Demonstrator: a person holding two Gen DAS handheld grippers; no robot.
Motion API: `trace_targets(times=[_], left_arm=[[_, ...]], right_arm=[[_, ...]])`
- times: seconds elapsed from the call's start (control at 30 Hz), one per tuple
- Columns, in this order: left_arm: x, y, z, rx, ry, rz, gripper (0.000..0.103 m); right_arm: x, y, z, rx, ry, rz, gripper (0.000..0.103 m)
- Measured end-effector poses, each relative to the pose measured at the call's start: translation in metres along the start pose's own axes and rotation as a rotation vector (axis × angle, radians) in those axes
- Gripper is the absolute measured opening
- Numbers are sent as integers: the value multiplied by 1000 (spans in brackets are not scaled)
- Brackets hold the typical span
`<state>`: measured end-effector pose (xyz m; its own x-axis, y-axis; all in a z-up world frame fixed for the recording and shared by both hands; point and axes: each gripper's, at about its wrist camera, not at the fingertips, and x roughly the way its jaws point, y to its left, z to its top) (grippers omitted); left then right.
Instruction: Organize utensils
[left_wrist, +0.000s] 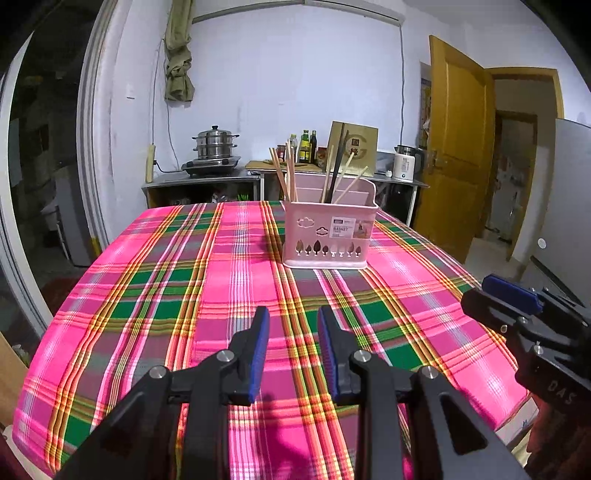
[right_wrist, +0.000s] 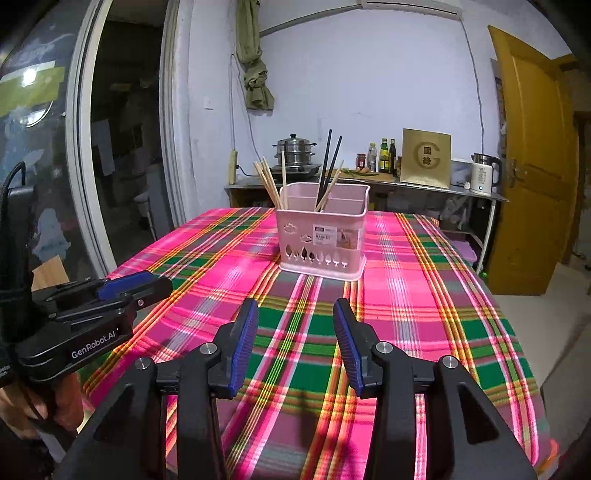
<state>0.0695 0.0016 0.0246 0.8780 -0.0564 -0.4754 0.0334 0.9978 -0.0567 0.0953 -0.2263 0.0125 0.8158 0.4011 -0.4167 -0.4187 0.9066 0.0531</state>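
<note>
A pink plastic utensil basket (left_wrist: 327, 236) (right_wrist: 322, 238) stands upright on the plaid tablecloth (left_wrist: 207, 288) (right_wrist: 406, 295), past the table's middle. Several wooden chopsticks (left_wrist: 286, 175) (right_wrist: 267, 182) lean in its left compartment. Two black chopsticks (right_wrist: 327, 162) (left_wrist: 338, 164) and some wooden ones stand in another compartment. My left gripper (left_wrist: 293, 314) is open and empty, low over the near part of the table. My right gripper (right_wrist: 295, 306) is open and empty, also short of the basket. Each gripper shows at the edge of the other's view (left_wrist: 513, 295) (right_wrist: 125, 288).
Behind the table a metal counter (left_wrist: 199, 181) (right_wrist: 424, 184) carries a steamer pot (left_wrist: 214, 146) (right_wrist: 295, 149), bottles (left_wrist: 306, 146) (right_wrist: 384, 155), a gold box (right_wrist: 424, 157) and a white kettle (left_wrist: 404, 164) (right_wrist: 484, 173). A yellow door (left_wrist: 458, 147) (right_wrist: 535, 155) stands open on the right.
</note>
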Motion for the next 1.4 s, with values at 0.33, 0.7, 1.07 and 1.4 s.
trace_targets(times=[0.33,0.7,1.07,1.4], left_arm=[[-4,-4,-7,7,2,3,28],[-3,-6,-9,4,10,1,28],[-3,-6,-11,1,16,3,28],[-3,-6,-12,1,16,5,28]], right_arm=[[-3,-2,-4,8,3,-5,43],[-3,-4,-5,9,9,-5,43],[-2,-3,-9,12,17,-3,43],[-2,-2,-9,13,18,-1,43]])
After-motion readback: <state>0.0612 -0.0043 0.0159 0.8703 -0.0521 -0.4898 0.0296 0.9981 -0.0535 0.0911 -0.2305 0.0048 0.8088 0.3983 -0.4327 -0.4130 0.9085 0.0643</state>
